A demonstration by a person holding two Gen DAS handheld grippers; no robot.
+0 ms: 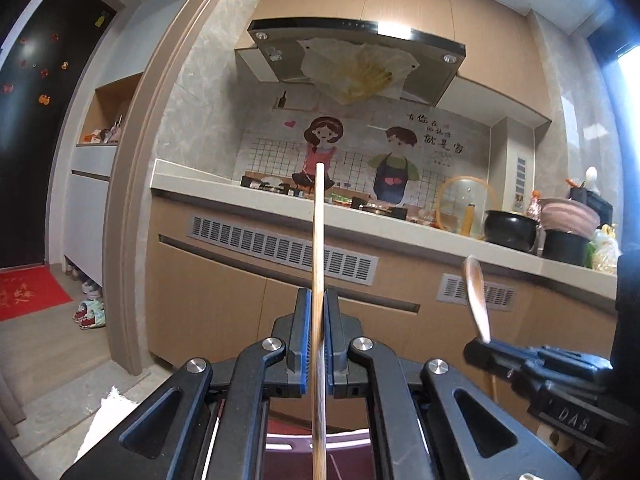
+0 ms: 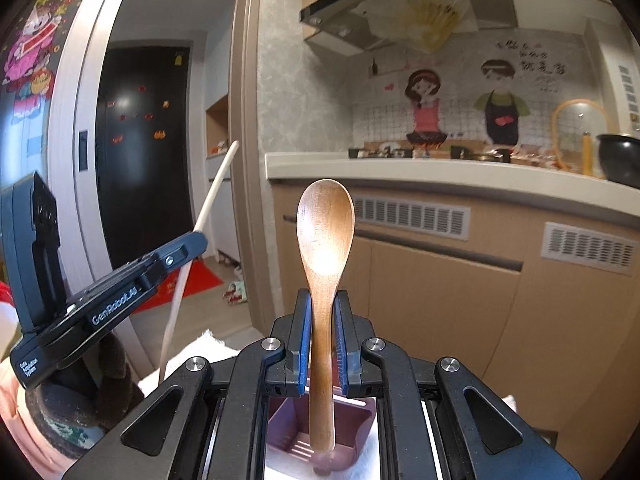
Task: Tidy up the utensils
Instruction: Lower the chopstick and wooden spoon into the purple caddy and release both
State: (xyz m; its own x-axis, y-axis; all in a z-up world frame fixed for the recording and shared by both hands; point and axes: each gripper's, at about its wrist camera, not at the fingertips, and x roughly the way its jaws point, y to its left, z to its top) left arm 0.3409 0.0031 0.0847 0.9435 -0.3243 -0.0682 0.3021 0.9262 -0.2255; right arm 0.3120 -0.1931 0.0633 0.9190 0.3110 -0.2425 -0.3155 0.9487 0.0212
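Left gripper (image 1: pixel 318 332) clamped chopstick (image 1: pixel 319 240), upright toward 12 o'clock. Right gripper (image 2: pixel 323 336) clamped wooden spoon (image 2: pixel 325 236); handle tip hung over pink holder (image 2: pixel 362 420) at 6 o'clock. Neither deposited yet.

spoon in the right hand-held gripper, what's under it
Below the spoon sits a pink slotted bin on white cloth; the handle's lower end hangs at its opening. The spoon and right hand-held gripper cover much of the bin's inside.

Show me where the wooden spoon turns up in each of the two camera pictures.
Left wrist view: wooden spoon at lower right, seen edge-on, held in the right gripper.
Right wrist view: wooden spoon at centre, bowl up, between the fingers.
Shared landmark: the cartoon couple sticker.
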